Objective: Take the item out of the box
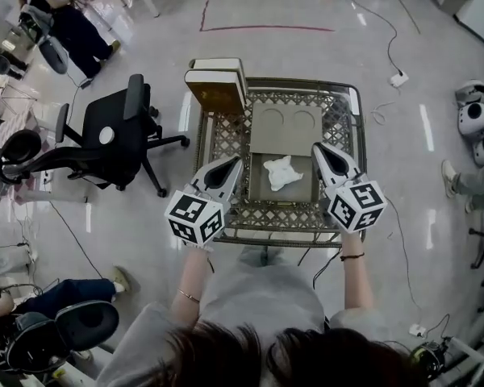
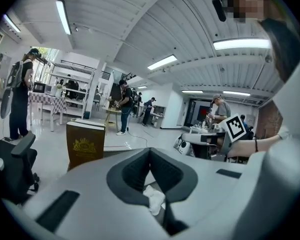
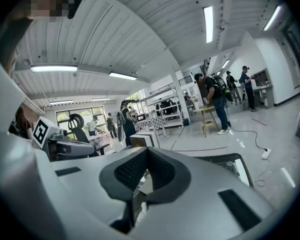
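Note:
A brown and gold box [image 1: 218, 85] stands at the back left corner of the woven table [image 1: 223, 139]; it also shows in the left gripper view [image 2: 85, 146]. A flat grey cardboard insert [image 1: 284, 127] with two round hollows lies in the middle of the table. On its near end lies a crumpled white item [image 1: 281, 172], glimpsed under the left jaws [image 2: 154, 198]. My left gripper [image 1: 235, 161] hovers just left of the item, shut and empty. My right gripper [image 1: 316, 147] hovers just right of it, also shut and empty.
A black office chair [image 1: 105, 135] stands left of the table. A cable and power strip [image 1: 399, 79] lie on the floor at the back right, near white round devices [image 1: 474, 119]. People stand and sit around the room's edges.

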### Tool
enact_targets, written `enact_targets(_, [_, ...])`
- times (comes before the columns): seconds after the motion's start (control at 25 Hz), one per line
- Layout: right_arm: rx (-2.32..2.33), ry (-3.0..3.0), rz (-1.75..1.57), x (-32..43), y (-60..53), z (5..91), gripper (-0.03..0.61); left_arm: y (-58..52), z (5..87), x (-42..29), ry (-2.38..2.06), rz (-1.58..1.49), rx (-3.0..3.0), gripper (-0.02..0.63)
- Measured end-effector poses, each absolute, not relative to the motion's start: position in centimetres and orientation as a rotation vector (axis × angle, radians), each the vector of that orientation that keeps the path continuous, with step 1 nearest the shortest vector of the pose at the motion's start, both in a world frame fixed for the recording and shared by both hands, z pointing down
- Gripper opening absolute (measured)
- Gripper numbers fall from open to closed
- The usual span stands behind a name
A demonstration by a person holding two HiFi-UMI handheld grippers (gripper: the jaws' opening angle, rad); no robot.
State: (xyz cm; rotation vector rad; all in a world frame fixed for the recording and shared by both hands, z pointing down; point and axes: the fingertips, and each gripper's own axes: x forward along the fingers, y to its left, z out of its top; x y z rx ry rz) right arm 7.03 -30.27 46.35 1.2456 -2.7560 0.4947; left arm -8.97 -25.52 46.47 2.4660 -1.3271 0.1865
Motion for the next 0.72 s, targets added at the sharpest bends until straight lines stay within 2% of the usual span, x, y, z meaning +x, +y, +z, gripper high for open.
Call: enact_targets(0.72, [1.068,-2.617,0.686,4.5,-30.8,55.2,0.021,-26.3,53.4,-7.7,-1.216,0.256,2.362,0.017])
